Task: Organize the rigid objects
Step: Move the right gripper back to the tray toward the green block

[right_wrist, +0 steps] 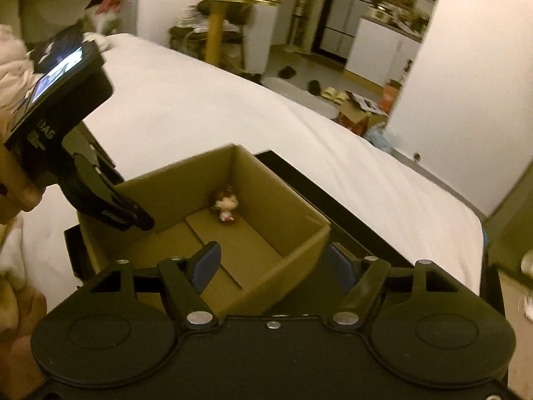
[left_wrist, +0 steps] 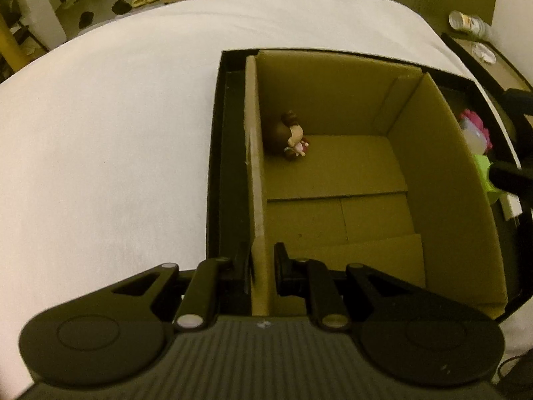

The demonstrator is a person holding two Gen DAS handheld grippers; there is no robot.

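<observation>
An open cardboard box (left_wrist: 433, 173) sits inside a black tray (left_wrist: 216, 166) on a white bed. A small brown-haired doll figure (left_wrist: 293, 136) lies on the box floor near its left wall; it also shows in the right wrist view (right_wrist: 226, 205). My left gripper (left_wrist: 261, 266) is shut on the box's left wall (left_wrist: 255, 173), one finger on each side. My right gripper (right_wrist: 271, 265) is open and straddles the box's near right wall (right_wrist: 299, 250). The left gripper also shows in the right wrist view (right_wrist: 133, 216), clamped on the far wall.
Pink and green toys (left_wrist: 479, 143) lie in the tray beside the box's right wall. The white bed (left_wrist: 116, 133) spreads to the left. A side shelf with a can (left_wrist: 466, 23) stands at the far right. Slippers and a cardboard carton (right_wrist: 356, 113) lie on the floor beyond the bed.
</observation>
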